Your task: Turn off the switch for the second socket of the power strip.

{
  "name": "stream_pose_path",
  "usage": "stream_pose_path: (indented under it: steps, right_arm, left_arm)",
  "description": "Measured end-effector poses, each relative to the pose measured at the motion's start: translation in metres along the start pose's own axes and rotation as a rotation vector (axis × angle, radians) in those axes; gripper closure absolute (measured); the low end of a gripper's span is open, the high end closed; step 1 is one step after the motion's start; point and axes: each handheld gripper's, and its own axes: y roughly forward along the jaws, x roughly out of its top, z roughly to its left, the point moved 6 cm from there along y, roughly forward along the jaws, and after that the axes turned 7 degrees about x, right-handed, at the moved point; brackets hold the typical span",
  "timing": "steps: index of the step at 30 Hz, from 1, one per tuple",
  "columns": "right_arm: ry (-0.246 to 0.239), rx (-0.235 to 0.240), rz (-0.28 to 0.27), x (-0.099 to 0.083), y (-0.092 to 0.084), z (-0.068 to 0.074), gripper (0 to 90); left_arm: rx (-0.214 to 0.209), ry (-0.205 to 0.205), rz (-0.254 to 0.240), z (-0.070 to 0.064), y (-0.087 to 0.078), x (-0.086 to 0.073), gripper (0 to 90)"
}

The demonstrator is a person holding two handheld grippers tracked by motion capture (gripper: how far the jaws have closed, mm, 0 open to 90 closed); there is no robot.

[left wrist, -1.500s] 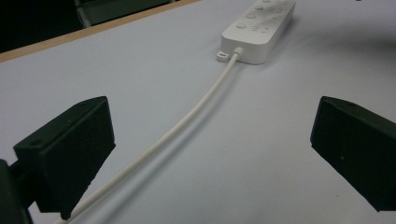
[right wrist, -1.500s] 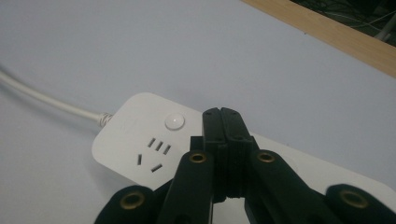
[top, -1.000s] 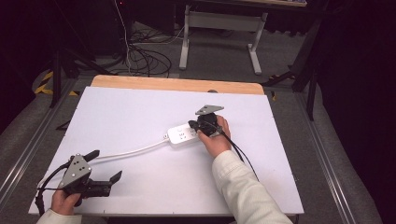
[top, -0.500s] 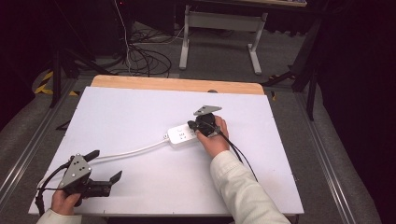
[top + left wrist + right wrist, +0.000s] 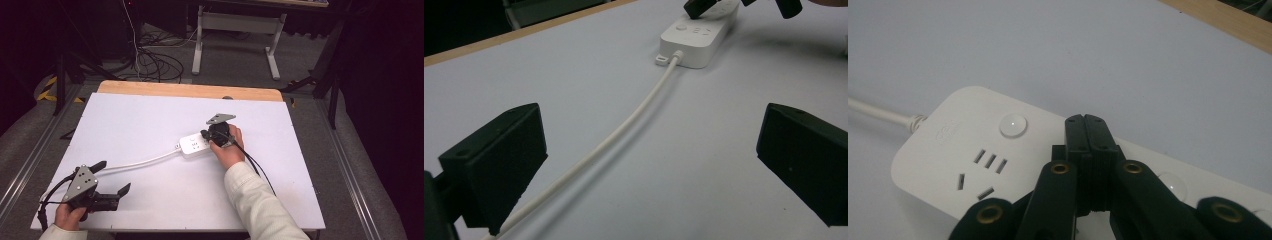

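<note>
A white power strip [image 5: 192, 145] lies flat at the middle of the white table [image 5: 150, 115], with its white cable [image 5: 140, 161] running off to the left. My right gripper [image 5: 205, 136] is over the strip's right part, jaws pressed together with nothing between them. In the right gripper view the closed tips [image 5: 1085, 120] sit above the strip [image 5: 963, 155], just right of a round button [image 5: 1013, 125] and beyond a socket [image 5: 980, 172]. My left gripper [image 5: 112, 177] rests open near the front left corner. The cable [image 5: 624, 125] passes between its jaws untouched.
A wooden strip [image 5: 190, 90] edges the far side of the table. Beyond it are floor cables [image 5: 150, 60] and a white stand [image 5: 235, 30]. Metal rails [image 5: 30, 155] run along both sides. A black cable [image 5: 252, 162] trails from the right gripper.
Hardly anything differs: the right gripper has edged a touch to the left over the strip, and the left gripper has stayed put.
</note>
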Motion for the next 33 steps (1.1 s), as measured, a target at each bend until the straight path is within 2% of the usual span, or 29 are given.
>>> stream_pose_path:
  steps: [11,22,28,33]
  right_arm:
    - [0.005,-0.008,-0.002,-0.0004,0.0001,0.0008,90.0]
    - [0.032,-0.009,-0.021,-0.0022,0.0000,0.0006,90.0]
    - [0.027,-0.036,-0.002,-0.0016,0.0008,0.0025,90.0]
    - [0.044,-0.017,-0.008,-0.0016,0.0006,0.0011,90.0]
  left_arm:
    - [-0.003,0.010,0.002,-0.0008,0.0005,0.0001,0.5]
    - [-0.005,0.007,0.004,-0.0019,0.0011,0.0001,0.5]
    - [-0.006,0.006,0.005,-0.0021,0.0013,0.0000,0.5]
    - [-0.006,0.003,0.005,-0.0017,0.0009,-0.0002,0.5]
